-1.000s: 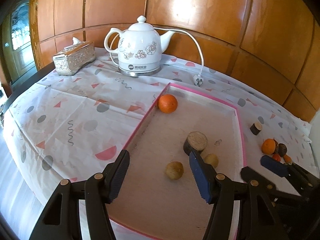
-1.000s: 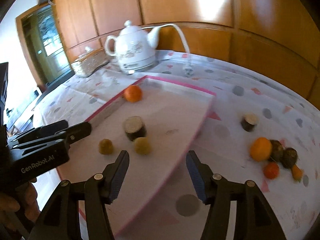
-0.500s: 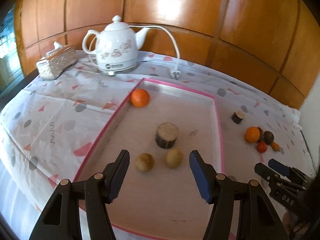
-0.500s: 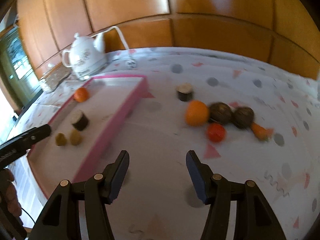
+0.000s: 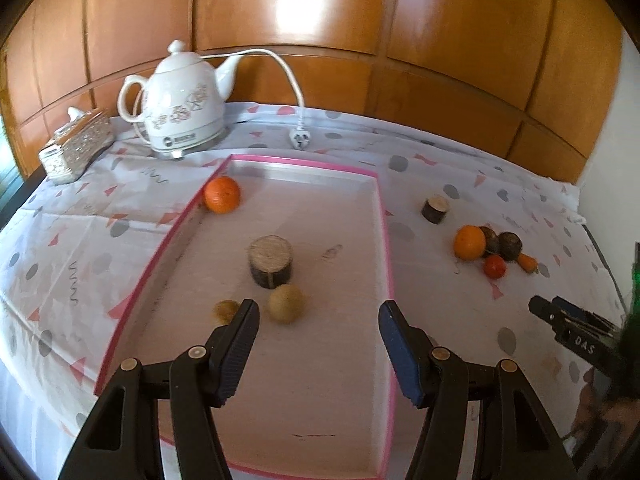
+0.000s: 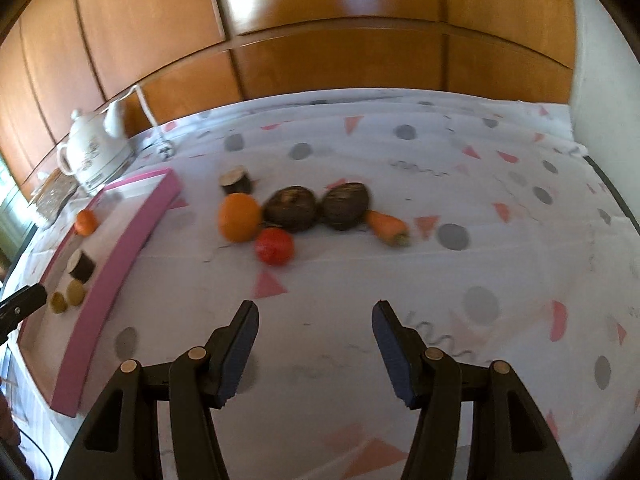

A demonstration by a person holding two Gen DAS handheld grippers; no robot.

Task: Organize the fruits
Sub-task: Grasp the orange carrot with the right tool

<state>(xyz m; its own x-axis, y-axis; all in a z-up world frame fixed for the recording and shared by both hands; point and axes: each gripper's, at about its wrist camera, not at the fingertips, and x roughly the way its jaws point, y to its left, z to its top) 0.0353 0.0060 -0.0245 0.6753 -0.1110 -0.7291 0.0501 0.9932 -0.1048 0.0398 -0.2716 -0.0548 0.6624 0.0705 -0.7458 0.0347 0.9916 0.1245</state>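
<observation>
Left tool (image 5: pixel 316 312): jaws apart, empty, over pink tray (image 5: pixel 382 216) holding one orange (image 5: pixel 222 194). Right tool (image 6: pixel 314 320): jaws apart, empty, above worktop (image 6: pixel 500 264). Loose pile beside tray: orange (image 6: pixel 239 217), tomato (image 6: pixel 274 246), carrot (image 6: pixel 387 226).

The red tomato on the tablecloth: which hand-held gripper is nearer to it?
Right. The right hand-held gripper is open over the cloth, with the red tomato just ahead. The left hand-held gripper is open above the pink tray, farther away.
</observation>
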